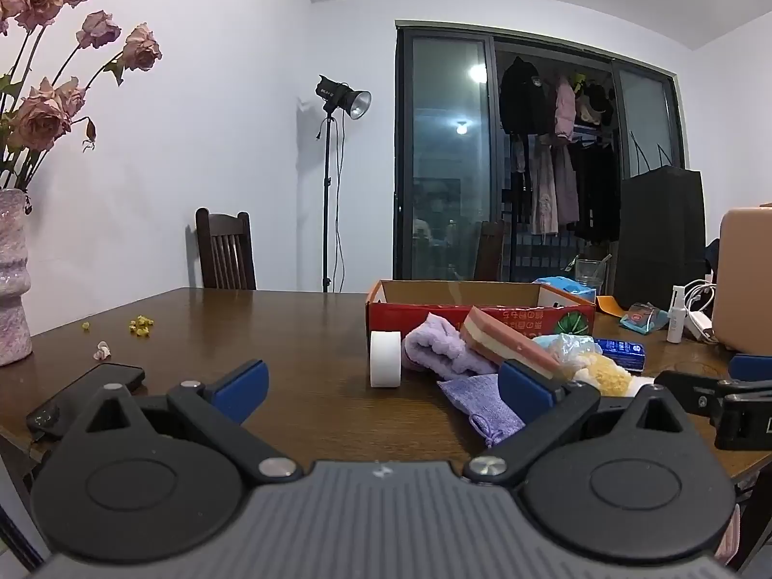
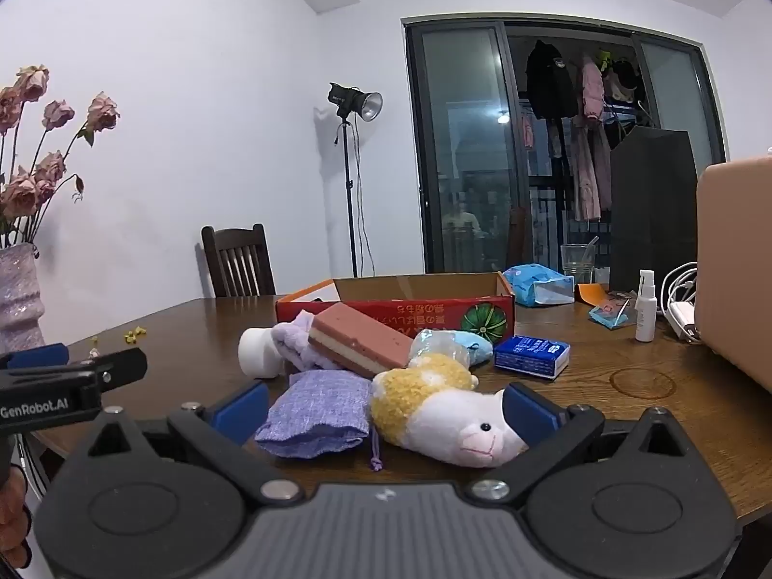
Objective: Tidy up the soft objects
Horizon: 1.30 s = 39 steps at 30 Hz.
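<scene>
Two grippers, left gripper (image 1: 381, 383) and right gripper (image 2: 386, 407), both spread and empty; soft pile just before the red box (image 2: 395, 311): your plush sheep (image 2: 444, 415) grab may snag the purple pouch (image 2: 318, 412).

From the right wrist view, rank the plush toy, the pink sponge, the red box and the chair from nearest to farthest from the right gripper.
1. Plush toy: lying between the open fingers of the right gripper.
2. Pink sponge: just behind, on the pile.
3. Red box: behind the pile, mid-table.
4. Chair: beyond the table's far edge, left.
</scene>
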Tool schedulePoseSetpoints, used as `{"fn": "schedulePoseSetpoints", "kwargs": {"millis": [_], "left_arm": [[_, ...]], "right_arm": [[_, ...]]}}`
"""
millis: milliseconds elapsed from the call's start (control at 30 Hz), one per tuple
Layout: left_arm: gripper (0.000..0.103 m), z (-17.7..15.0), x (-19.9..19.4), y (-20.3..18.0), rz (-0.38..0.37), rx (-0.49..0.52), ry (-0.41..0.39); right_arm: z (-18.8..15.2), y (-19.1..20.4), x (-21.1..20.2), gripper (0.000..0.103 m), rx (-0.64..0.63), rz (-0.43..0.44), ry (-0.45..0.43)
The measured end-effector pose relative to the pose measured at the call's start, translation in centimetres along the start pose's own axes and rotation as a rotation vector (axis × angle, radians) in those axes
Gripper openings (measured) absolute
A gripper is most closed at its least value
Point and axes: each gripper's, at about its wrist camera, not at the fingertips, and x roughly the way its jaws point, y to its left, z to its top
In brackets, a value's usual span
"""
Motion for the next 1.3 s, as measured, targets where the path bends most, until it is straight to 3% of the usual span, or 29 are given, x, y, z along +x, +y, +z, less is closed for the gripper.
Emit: {"fn": "schedulePoseSetpoints", "kwargs": {"millis": [1300], "left_arm": [[0.103,0.10,-0.06,0.06,0.007,0.020,-0.009]], "right_arm": [[-0.36,0.05,-0.05,0.103,-0.010,-0.007,-0.001]]}}
